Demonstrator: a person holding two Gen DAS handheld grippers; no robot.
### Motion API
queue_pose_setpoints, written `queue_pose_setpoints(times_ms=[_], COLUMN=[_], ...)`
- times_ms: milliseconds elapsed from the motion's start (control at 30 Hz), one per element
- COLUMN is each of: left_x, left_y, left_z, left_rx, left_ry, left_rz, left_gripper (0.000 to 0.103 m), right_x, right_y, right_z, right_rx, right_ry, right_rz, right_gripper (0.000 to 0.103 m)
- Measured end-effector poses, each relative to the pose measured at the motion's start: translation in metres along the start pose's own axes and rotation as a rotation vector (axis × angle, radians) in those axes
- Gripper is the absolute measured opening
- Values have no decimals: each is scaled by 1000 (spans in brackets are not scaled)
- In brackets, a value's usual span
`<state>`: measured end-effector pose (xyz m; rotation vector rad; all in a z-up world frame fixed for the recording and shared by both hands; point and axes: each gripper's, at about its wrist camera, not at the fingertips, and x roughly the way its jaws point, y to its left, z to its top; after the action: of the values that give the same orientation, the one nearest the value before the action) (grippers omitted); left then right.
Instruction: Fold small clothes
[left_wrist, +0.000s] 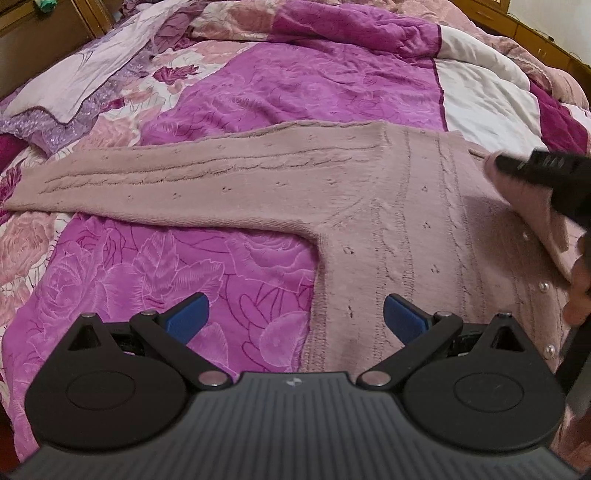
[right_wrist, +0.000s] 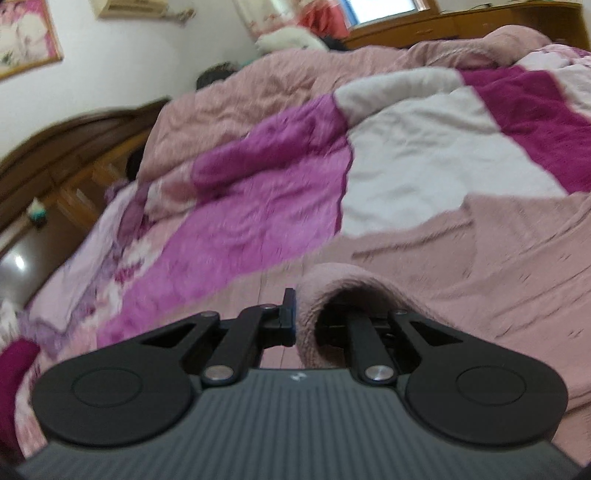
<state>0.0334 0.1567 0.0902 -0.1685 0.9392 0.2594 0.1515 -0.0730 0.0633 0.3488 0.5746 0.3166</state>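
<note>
A dusty pink knit cardigan (left_wrist: 406, 206) with pearl buttons lies flat on the bed, one sleeve (left_wrist: 166, 181) stretched out to the left. My left gripper (left_wrist: 295, 317) is open and empty, low over the cardigan's bottom hem. My right gripper (right_wrist: 306, 314) is shut on a fold of the cardigan (right_wrist: 332, 288) and lifts it; it shows in the left wrist view (left_wrist: 535, 166) at the right edge, holding the raised flap over the garment's body.
The bed is covered by a magenta, pink and white floral quilt (left_wrist: 295, 85). A wooden headboard (right_wrist: 55, 147) and dresser (right_wrist: 480, 18) stand beyond the bed. A person's hand (left_wrist: 580, 280) shows at the right edge.
</note>
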Motion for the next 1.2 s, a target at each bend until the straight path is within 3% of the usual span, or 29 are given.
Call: queue_pose_setpoints(times_ms=[200, 267, 333, 400, 433, 767, 1200], left_x=[7, 6, 4, 0, -1, -11, -3], left_y=[1, 0, -1, -3, -4, -29, -130], left_z=[0, 1, 2, 4, 5, 17, 41], left_rx=[-1, -1, -1, 0, 4, 74, 263], left_ry=[14, 11, 3, -8, -12, -47, -78], left_rz=[-13, -11, -12, -17, -18, -39, -137], left_gripper=[103, 103, 103, 103, 103, 103, 103], right_x=[20, 22, 19, 11, 6, -49, -101], right_y=[-1, 0, 3, 5, 6, -12, -90], right_z=[-25, -28, -28, -27, -26, -15, 8], right_rx=[-14, -7, -17, -11, -11, -12, -2], right_ry=[108, 138, 155, 160, 155, 133, 89], right_rz=[-2, -9, 6, 37, 52, 40, -210], right_gripper=[13, 18, 44, 64, 66, 66, 66])
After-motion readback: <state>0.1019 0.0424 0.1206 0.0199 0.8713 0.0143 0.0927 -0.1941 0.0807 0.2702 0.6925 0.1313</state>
